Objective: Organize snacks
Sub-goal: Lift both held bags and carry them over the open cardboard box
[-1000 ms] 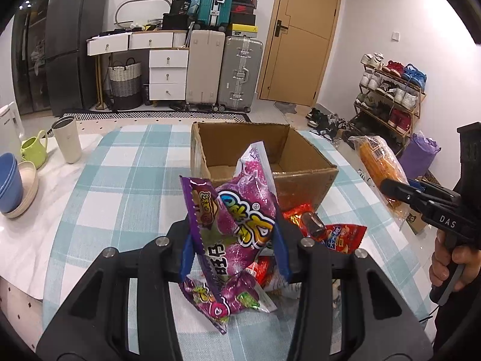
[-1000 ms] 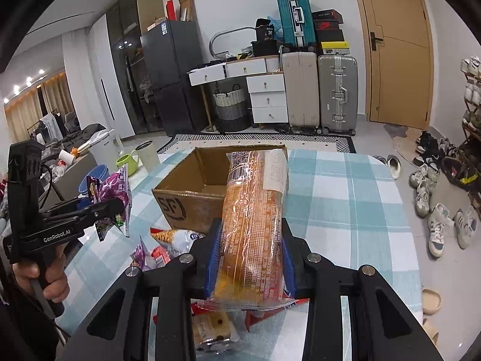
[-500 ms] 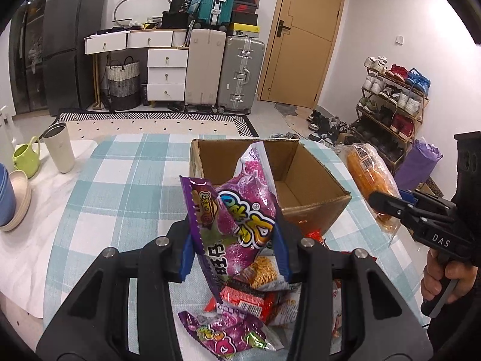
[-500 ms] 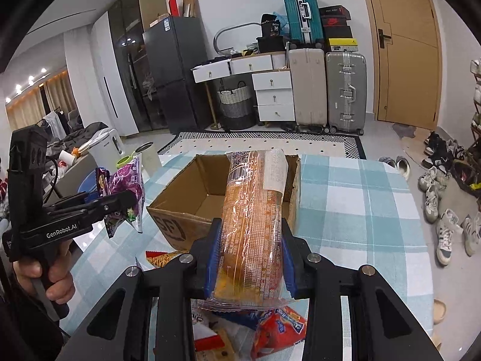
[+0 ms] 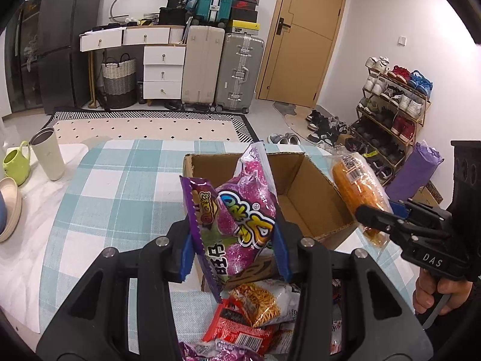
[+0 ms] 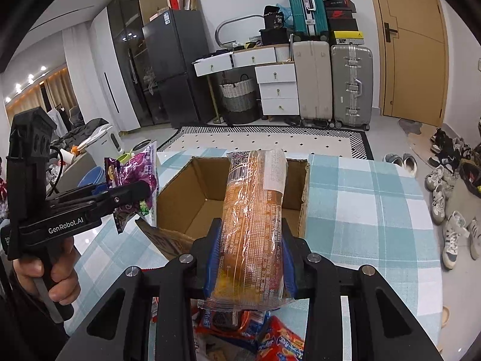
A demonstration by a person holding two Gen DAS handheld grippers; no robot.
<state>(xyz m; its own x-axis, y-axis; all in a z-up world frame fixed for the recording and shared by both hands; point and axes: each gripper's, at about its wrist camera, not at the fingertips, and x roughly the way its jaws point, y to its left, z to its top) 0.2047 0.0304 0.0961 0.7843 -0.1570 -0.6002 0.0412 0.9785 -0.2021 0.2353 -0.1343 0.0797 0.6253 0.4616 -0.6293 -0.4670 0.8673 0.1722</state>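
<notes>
We noted both hands loaded at once. The left claw was clamped on a purple candy bag, gripped low so most of the bag stood free above the blue pads. The right claw was pinched around a long orange bread pack, held near its bottom end, the rest of it leaning out toward 12 o'clock.

Both packs hung over the near edge of the open cardboard box, which looked empty inside. The box sat on the checked worktop, with the loose snack pile on the near side, at 6 o'clock from it.

Risks, as we judged them:
- The bread pack is long and slick. Held by one end, it could pivot or slide out before it is over the opening.
- Let go early, either pack would catch the rim and land back on the pile.
- The two claws were closing on one opening from 3 and 9 o'clock, so they could knock together.
- The box looked light, and a nudge to its near wall could push it away.
- A hard squeeze might crush the bread.
</notes>
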